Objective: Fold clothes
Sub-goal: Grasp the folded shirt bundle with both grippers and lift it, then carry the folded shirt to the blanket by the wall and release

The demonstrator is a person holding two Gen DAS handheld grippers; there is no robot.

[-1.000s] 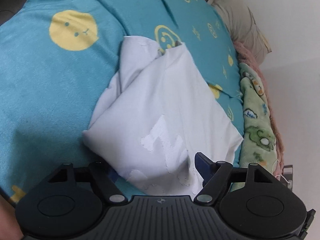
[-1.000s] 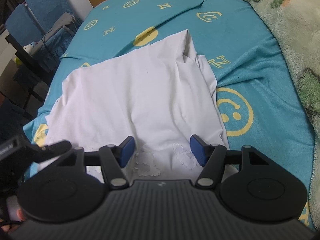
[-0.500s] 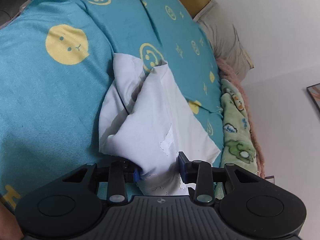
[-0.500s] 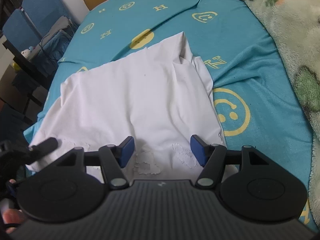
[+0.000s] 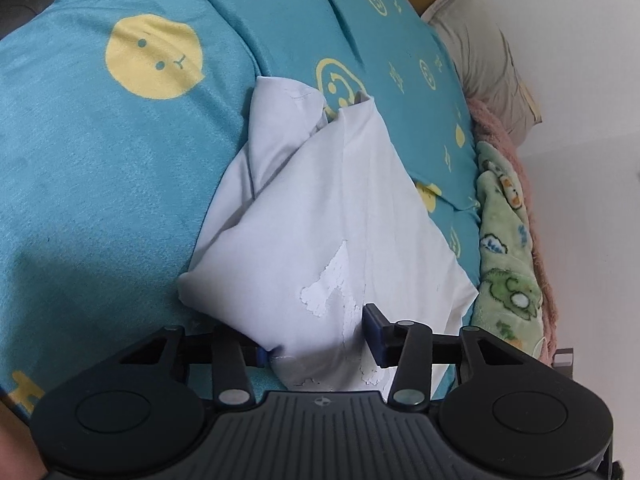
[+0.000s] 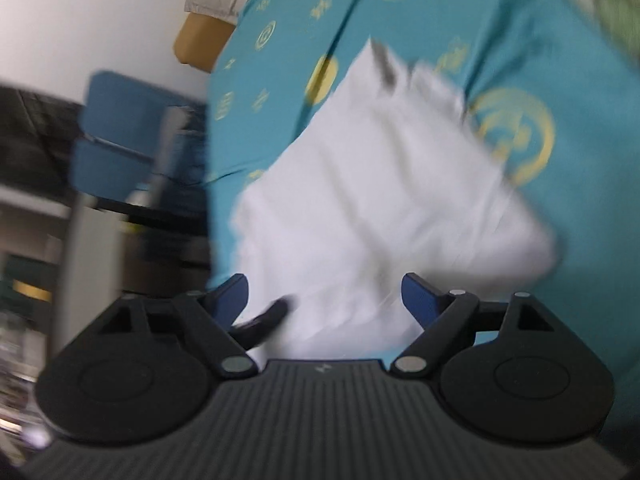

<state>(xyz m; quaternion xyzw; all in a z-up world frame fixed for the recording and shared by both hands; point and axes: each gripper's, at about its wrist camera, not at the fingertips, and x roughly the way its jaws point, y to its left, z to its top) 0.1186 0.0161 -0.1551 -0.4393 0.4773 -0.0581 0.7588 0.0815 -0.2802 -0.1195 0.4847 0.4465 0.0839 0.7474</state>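
Change since the earlier frames: the left gripper, wide a second ago, has just been closing, and the near edge of the white garment now bunches between its pads, pinched. The right gripper has just been opening and now stands at full spread; its view is tilted and blurred where it was level before. Cloth lies in front of its fingers, but no pad presses on it.

Reading for the task: one hand appears to have taken hold of the hem while the other has let go to shift for a new hold. Judged an early stage of a fold; no fresh layer is turned over yet.

Item: white garment, probably a T-shirt.
- Location: on the bed, over a teal sheet printed with yellow smiley faces; near edge at the grippers, far end pointing up the bed.
- Condition: partly folded, far corner peaked and loose, left side doubled under in soft creases.
- Marking: cracked, flaking white print patch near the held edge.
- Neighbours: green patterned blanket along the right side of the bed, apart from the garment.
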